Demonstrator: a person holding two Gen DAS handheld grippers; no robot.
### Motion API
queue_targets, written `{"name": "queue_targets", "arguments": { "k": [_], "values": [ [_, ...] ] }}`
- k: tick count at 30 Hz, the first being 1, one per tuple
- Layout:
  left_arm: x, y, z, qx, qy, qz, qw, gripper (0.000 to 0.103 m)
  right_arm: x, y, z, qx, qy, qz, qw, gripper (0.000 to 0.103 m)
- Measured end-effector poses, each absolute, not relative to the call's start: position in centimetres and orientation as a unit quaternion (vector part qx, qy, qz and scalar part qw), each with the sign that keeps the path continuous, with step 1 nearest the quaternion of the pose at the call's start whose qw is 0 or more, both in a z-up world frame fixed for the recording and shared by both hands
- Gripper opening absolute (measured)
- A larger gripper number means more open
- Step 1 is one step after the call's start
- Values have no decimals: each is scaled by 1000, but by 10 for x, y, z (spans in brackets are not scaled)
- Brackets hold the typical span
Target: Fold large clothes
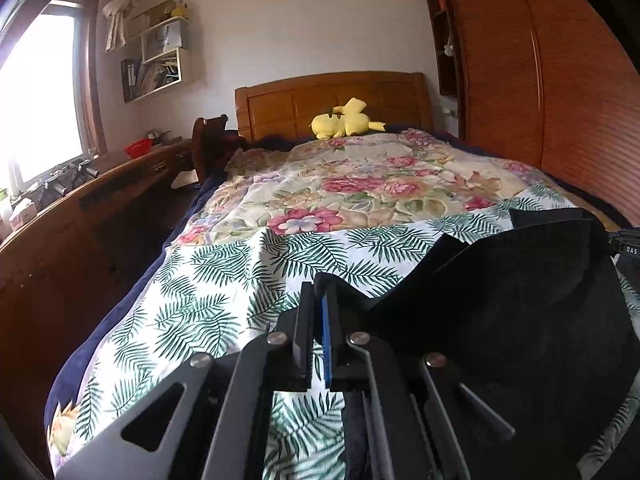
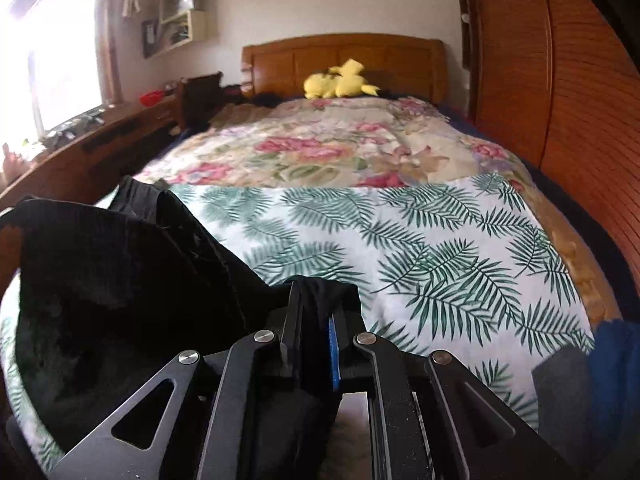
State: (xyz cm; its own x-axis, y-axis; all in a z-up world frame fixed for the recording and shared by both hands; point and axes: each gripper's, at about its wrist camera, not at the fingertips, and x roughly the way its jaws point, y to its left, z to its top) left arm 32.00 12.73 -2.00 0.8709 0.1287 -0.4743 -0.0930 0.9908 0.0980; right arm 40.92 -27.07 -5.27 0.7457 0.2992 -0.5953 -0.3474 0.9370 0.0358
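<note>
1. Our left hand-held gripper point(image 1: 320, 312) has its jaws pressed together on an edge of the black garment point(image 1: 520, 300), which billows off toward 3 o'clock in the left wrist view.
2. Our right hand-held gripper point(image 2: 316, 304) pinches another bunch of the same black garment point(image 2: 120, 280); from this side the cloth swells toward 9 o'clock.
3. So the garment hangs between our two grips, above the palm-leaf sheet point(image 1: 224, 288) at the foot of the bed point(image 1: 132, 300). How much of it already touches the sheet we cannot tell.
4. We judge this an early step: carrying the garment out over the bed to spread it, with no fold made yet.
5. The next move calls for keeping both pinches firm, drawing the edge taut between us, and lowering it flat on the leaf-print sheet.
6. Containers: a red bowl point(image 1: 139, 147) sits on the bench point(image 1: 120, 168) at 10 o'clock, contents too small to tell; the wall shelf point(image 1: 160, 64) above holds binders and papers.
</note>
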Motion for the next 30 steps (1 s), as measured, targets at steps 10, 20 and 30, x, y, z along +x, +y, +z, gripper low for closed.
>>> {"name": "queue_targets", "arguments": {
  "k": [10, 20, 30],
  "values": [
    [347, 121, -39, 34, 279, 45, 959, 3, 452, -258, -98, -35, 353, 145, 924, 8],
    [323, 111, -24, 38, 281, 23, 959, 10, 448, -252, -96, -54, 355, 115, 926, 27],
    [273, 76, -39, 43, 309, -20, 950, 15, 400, -260, -65, -72, 327, 115, 935, 52]
  ]
}}
